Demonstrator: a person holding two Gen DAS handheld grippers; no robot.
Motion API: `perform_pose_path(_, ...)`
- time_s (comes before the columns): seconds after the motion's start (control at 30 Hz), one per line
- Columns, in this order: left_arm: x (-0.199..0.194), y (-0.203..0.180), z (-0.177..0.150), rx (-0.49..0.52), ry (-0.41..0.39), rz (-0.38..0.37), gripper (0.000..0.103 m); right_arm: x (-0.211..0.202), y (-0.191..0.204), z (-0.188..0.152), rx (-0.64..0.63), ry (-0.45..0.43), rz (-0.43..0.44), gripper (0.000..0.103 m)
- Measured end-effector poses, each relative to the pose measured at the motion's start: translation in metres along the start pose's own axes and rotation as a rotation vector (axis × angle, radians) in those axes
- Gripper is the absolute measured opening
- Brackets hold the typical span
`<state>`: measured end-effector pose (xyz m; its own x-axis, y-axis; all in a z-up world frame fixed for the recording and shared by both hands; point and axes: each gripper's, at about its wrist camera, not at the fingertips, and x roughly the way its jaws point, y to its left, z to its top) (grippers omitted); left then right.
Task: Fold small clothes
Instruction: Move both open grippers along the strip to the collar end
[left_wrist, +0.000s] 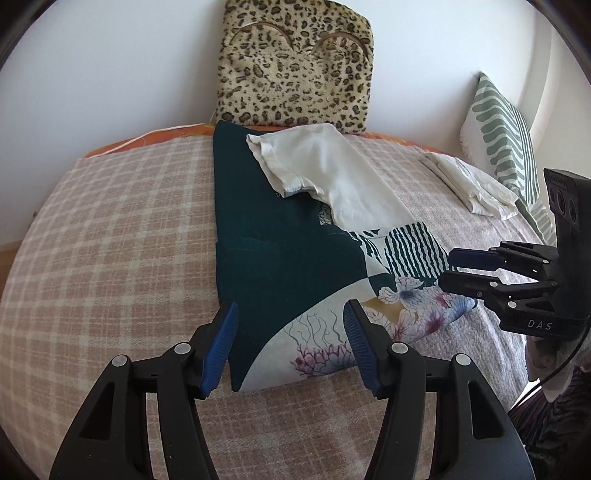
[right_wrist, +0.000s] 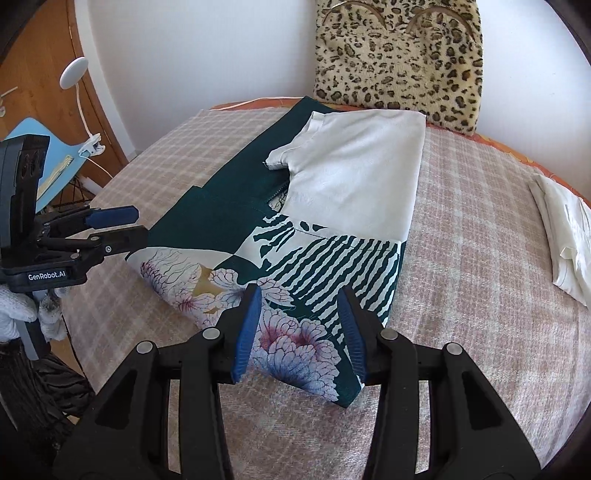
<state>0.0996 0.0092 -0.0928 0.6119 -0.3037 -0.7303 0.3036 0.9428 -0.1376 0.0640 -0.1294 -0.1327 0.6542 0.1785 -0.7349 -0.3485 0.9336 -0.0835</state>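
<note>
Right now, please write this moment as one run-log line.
left gripper: open | right gripper: open | printed garment: half folded on bed | white shirt: on top

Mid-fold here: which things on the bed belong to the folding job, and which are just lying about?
Job: green patterned garment; white T-shirt lying on it; folded white cloth; left gripper; right gripper.
Lying about: leopard cushion; striped pillow; clip lamp.
</note>
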Motion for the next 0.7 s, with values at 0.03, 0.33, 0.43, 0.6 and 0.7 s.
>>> perform_pose_path(0.03, 0.003, -0.007, -0.002, 0.02, 0.007, -0.009, 0.058, 0.002, 0.005, -0.002, -0.022, 0.006, 0.002, 0.045)
perform_pose_path(0.33, 0.026, 0.006, -0.015, 0.013, 0.105, 0.059, 0.058, 0.024, 0.011, -0.02, -0.105, 0.097, -0.072, 0.045)
perform_pose_path(0.43, 0.026, 0.018, -0.023, -0.002, 0.107, 0.084, 0.058, 0.022, 0.001, -0.022, -0.104, 0.11, -0.114, 0.045)
perform_pose_path(0.6, 0.017, 0.021, -0.024, -0.026, 0.088, 0.099, 0.058, 0.011, -0.011, -0.018, -0.014, 0.096, -0.069, 0.045)
perform_pose_path(0.7, 0.006, 0.022, -0.012, -0.048, 0.041, 0.065, 0.058, 0.003, 0.0, -0.009, -0.043, 0.053, -0.059, 0.045)
